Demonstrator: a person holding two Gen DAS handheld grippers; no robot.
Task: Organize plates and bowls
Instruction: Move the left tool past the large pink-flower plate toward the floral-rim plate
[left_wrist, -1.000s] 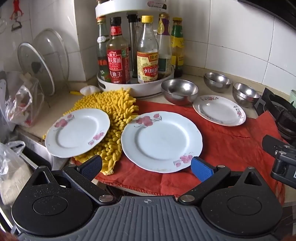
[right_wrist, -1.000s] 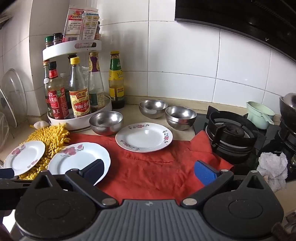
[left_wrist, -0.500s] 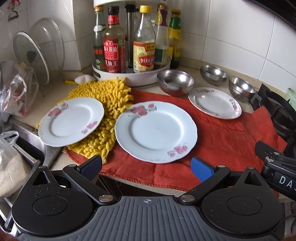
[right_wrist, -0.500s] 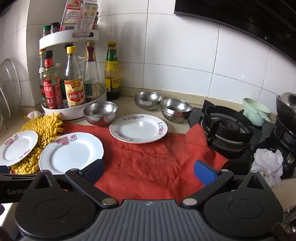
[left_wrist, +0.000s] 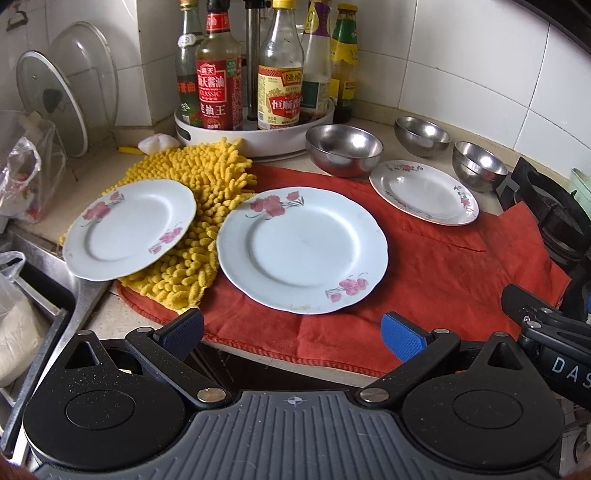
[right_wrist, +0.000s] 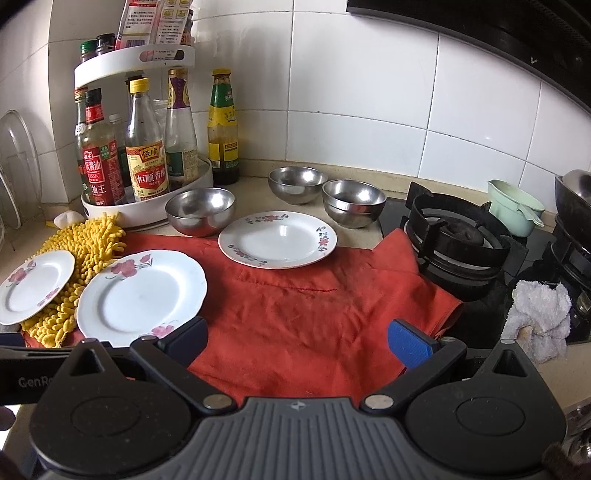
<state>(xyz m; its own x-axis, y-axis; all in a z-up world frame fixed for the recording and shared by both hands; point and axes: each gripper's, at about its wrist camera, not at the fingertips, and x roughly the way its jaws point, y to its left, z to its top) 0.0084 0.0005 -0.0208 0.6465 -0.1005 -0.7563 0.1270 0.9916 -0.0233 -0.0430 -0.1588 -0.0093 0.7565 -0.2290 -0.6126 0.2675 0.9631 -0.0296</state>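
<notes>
Near the counter's front edge on the red cloth (left_wrist: 424, 266) sits the large plate (left_wrist: 302, 248), just ahead of the left gripper (left_wrist: 291, 330), jaws wide, empty. Small plate (left_wrist: 129, 229) at the left end overhangs the sink edge on the yellow mat (left_wrist: 207, 192): a nudge could tip it in. Third plate (right_wrist: 277, 240) and three steel bowls (right_wrist: 201, 210) sit toward the back. Right gripper (right_wrist: 297, 338), jaws also wide, empty, has open cloth ahead; stove grate (right_wrist: 458, 236) crowds the right end.

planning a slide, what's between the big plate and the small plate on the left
A strip of yellow mop cloth separates the big plate from the small plate, clearest in the left wrist view.
</notes>
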